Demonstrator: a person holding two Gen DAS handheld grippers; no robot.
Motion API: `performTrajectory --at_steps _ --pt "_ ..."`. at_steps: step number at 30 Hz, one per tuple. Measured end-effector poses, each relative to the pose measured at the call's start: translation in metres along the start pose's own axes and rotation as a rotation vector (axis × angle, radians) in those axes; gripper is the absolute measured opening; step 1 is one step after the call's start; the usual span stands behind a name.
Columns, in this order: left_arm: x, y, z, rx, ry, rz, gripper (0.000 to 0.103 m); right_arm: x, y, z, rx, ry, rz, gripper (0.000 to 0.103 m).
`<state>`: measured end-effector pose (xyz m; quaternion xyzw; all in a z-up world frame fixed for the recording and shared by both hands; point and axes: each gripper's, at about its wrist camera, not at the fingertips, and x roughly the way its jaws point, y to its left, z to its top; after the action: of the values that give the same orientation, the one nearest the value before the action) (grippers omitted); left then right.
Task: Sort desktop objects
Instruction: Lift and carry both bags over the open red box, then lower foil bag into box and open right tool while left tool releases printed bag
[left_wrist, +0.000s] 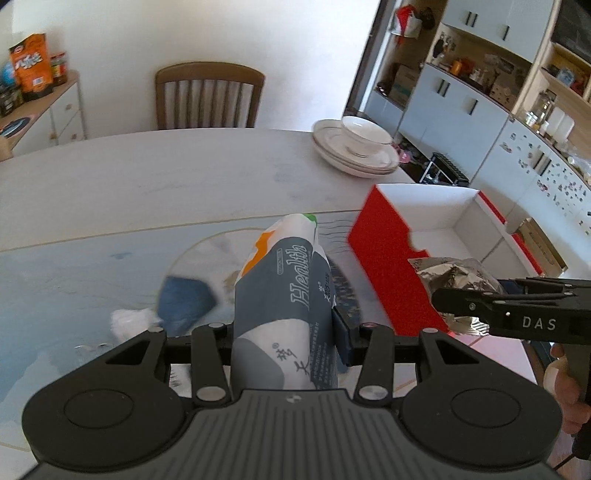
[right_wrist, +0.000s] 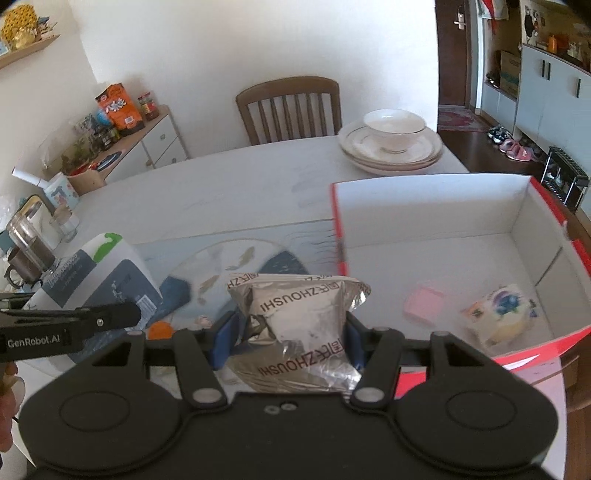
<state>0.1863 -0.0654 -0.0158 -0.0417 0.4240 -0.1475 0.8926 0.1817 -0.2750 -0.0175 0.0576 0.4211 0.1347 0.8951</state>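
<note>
My left gripper (left_wrist: 284, 325) is shut on a grey and white tissue pack (left_wrist: 284, 295) printed "Health", held above the table mat. My right gripper (right_wrist: 288, 332) is shut on a crinkled silver foil packet (right_wrist: 299, 321), held just left of the red box (right_wrist: 535, 343). The right gripper shows in the left wrist view (left_wrist: 465, 299) with the foil packet (left_wrist: 454, 275) at the box's near wall. The red box (left_wrist: 388, 258) is open with a white inside and holds a pink square item (right_wrist: 424, 304) and a small patterned pack (right_wrist: 498, 314).
Stacked white plates with a bowl (right_wrist: 391, 142) sit at the far right of the table. A wooden chair (right_wrist: 291, 107) stands behind the table. A glass jar and cup (right_wrist: 29, 243) stand at the left edge. A small orange item (right_wrist: 160, 328) lies on the mat.
</note>
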Motion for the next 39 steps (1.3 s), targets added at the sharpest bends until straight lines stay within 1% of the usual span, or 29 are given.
performTrajectory --at_steps 9,15,27,33,39 --pt "0.018 -0.054 0.018 0.067 -0.004 -0.027 0.043 -0.007 -0.051 0.008 0.016 -0.018 -0.026 0.058" --pt "0.034 -0.089 0.029 0.125 -0.003 -0.047 0.043 -0.01 -0.086 0.016 0.034 -0.024 -0.061 0.058" --pt "0.072 -0.142 0.056 0.241 0.012 -0.069 0.043 -0.011 -0.141 0.028 0.051 -0.037 -0.104 0.058" --pt "0.096 -0.166 0.068 0.292 0.037 -0.086 0.043 -0.008 -0.163 0.034 0.036 -0.029 -0.118 0.058" --pt "0.129 -0.187 0.079 0.33 0.097 -0.092 0.043 0.004 -0.174 0.038 -0.01 -0.003 -0.125 0.058"
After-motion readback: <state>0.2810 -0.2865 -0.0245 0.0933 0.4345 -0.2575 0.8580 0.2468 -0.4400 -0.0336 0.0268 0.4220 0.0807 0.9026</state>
